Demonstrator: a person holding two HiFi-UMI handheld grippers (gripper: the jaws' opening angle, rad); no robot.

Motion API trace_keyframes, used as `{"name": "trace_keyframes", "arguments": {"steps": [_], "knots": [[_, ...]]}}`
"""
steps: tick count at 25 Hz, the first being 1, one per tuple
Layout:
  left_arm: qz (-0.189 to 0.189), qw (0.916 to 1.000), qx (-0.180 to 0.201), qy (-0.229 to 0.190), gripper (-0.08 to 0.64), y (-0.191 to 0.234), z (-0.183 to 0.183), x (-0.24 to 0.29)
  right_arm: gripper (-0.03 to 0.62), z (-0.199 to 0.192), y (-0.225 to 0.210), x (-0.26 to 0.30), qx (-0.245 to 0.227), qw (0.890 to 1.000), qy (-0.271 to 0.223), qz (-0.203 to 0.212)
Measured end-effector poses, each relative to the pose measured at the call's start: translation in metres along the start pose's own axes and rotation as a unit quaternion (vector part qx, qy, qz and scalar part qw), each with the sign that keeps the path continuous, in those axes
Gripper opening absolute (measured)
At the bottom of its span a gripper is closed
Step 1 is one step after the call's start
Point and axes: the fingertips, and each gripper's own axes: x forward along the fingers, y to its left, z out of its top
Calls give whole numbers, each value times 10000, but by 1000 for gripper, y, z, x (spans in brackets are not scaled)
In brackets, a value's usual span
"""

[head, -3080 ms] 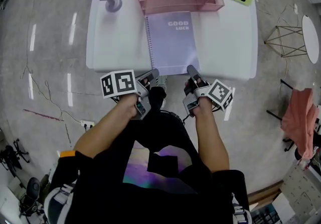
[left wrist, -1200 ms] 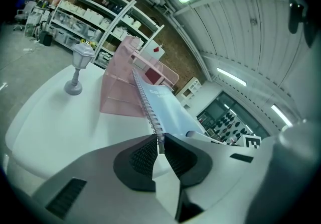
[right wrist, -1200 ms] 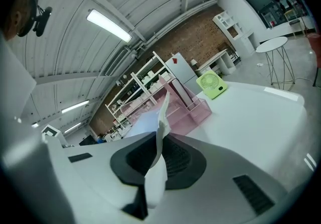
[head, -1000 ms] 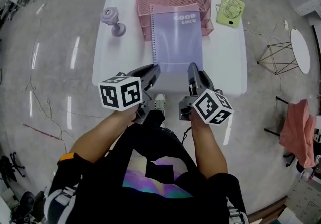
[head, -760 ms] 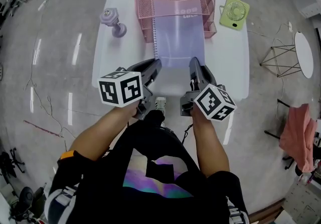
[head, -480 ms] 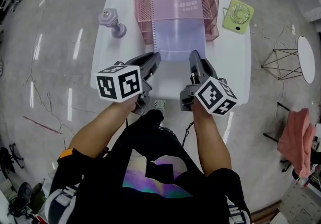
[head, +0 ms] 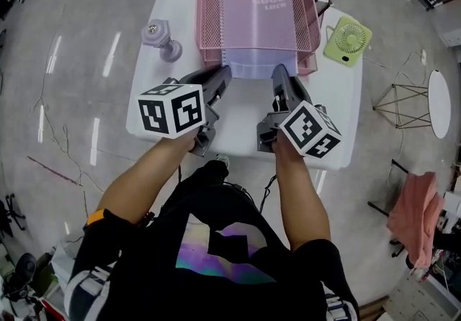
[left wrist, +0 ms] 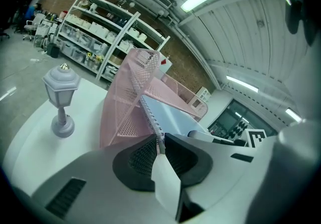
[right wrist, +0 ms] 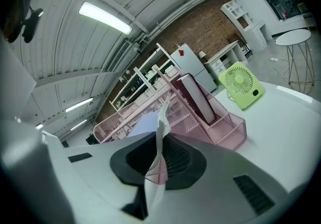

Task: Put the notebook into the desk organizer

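A lavender spiral notebook (head: 257, 21) lies in the top tray of the pink mesh desk organizer (head: 209, 3), and its near edge sticks out over the front rim. My left gripper (head: 222, 73) is shut on the near left corner, at the spiral binding (left wrist: 156, 135). My right gripper (head: 279, 73) is shut on the near right corner. In the left gripper view the notebook (left wrist: 173, 115) runs from the left gripper (left wrist: 159, 143) into the organizer (left wrist: 125, 105). In the right gripper view the right gripper (right wrist: 158, 153) pinches a thin edge of the notebook (right wrist: 145, 122), with the organizer (right wrist: 215, 117) behind.
A lavender lantern-shaped ornament (head: 160, 37) stands on the white table (head: 328, 107) left of the organizer. A green desk fan (head: 348, 40) lies at its right. A round side table (head: 438, 100) and a pink cloth (head: 410, 211) are on the floor to the right.
Both grippers have moved forward with the notebook. It has gone from flat on the table in front of the organizer into the top tray, with only its near edge left outside.
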Motion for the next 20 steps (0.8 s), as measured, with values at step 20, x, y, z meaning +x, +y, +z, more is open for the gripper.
{"name": "trace_keyframes", "arguments": {"steps": [20], "knots": [[1191,9895,782,-237,101,26,7,22,81,10,-17,33,-622,9977,-198,-159]]}}
